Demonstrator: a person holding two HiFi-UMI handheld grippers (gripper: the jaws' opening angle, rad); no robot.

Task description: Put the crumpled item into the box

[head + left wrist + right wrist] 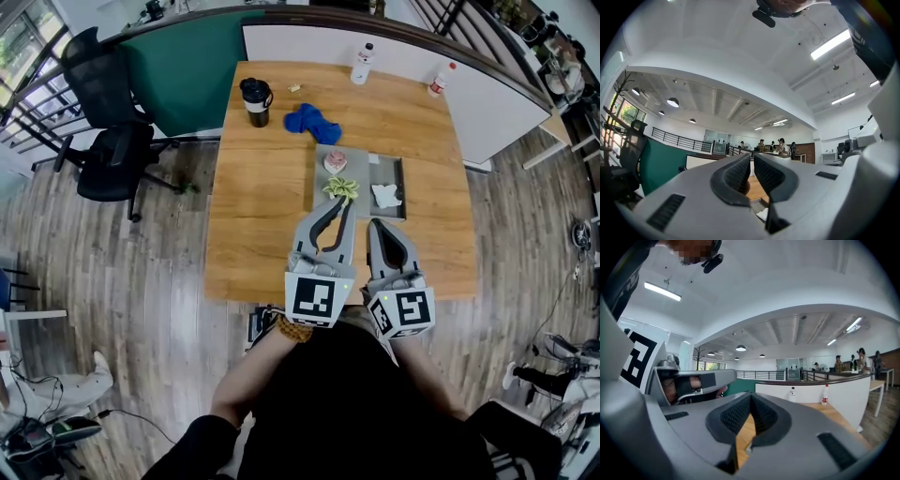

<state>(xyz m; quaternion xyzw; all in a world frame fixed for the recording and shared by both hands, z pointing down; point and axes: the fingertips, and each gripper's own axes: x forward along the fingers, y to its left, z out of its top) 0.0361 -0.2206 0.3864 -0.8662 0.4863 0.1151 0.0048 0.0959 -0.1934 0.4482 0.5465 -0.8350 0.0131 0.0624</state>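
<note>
On the right gripper (pixel 377 225) the fingers are pressing together, on the left gripper (pixel 342 204) standing barely apart; unopened, they're risking shoving away the crumpled paper (pixel 385 195) just ahead.

Right gripper (pixel 751 398) at lower centre, jaws pressed together, empty. Wooden table (pixel 832 414) beyond holds a dark-capped bottle (pixel 791 394) and red-capped bottle (pixel 825 395), centre right.

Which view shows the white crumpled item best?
The head view: the white crumpled item lies in plain sight in the right half of the gray box. The left gripper view shows only a white sliver under the left tongs, possibly it; the right gripper view shows none.
</note>
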